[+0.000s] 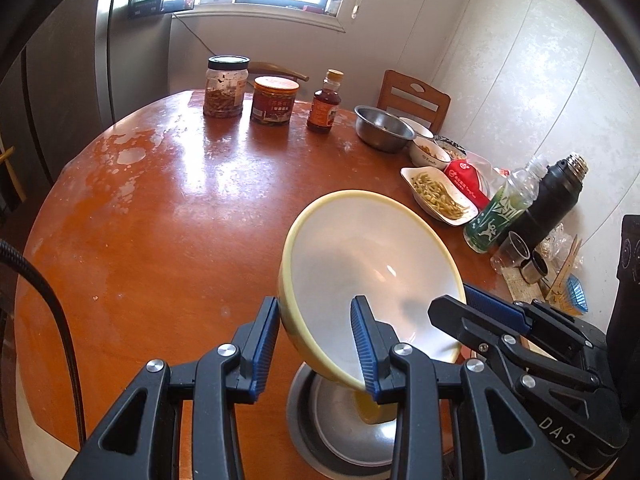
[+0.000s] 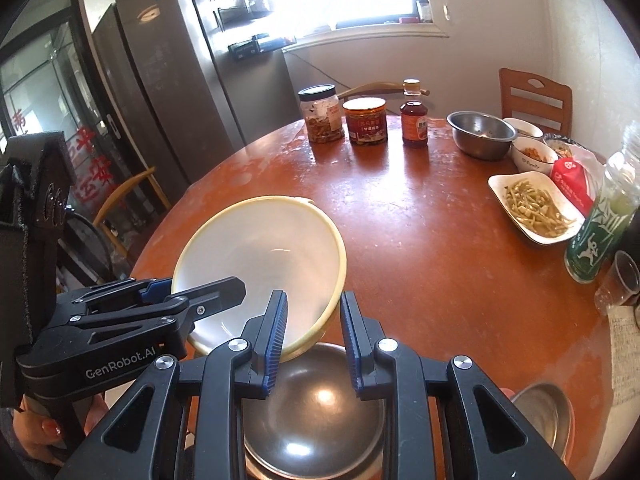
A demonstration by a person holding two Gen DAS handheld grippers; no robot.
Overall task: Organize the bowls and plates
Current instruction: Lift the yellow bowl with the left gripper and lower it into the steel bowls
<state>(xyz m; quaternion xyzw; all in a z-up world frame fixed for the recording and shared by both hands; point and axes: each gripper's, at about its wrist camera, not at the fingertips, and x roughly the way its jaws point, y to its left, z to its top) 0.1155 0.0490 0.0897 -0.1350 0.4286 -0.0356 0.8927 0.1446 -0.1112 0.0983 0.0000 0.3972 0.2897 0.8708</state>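
A cream-rimmed white bowl (image 1: 372,272) is held tilted above a steel bowl (image 1: 352,428) at the table's near edge. My left gripper (image 1: 316,344) has one finger outside and one inside the bowl's wall, with a small gap showing. My right gripper (image 2: 314,340) straddles the opposite rim of the same bowl (image 2: 264,256), its fingers apart, over the steel bowl (image 2: 316,412). The right gripper's fingers also show in the left wrist view (image 1: 480,312). The left gripper shows in the right wrist view (image 2: 192,296).
On the round wooden table (image 1: 160,208) stand two jars (image 1: 248,92), a sauce bottle (image 1: 325,102), a steel bowl (image 1: 384,128), small food bowls, a dish of greens (image 1: 438,194), a green bottle (image 1: 500,208), a black flask and cups. Another steel dish (image 2: 544,416) sits near right. Chairs stand behind.
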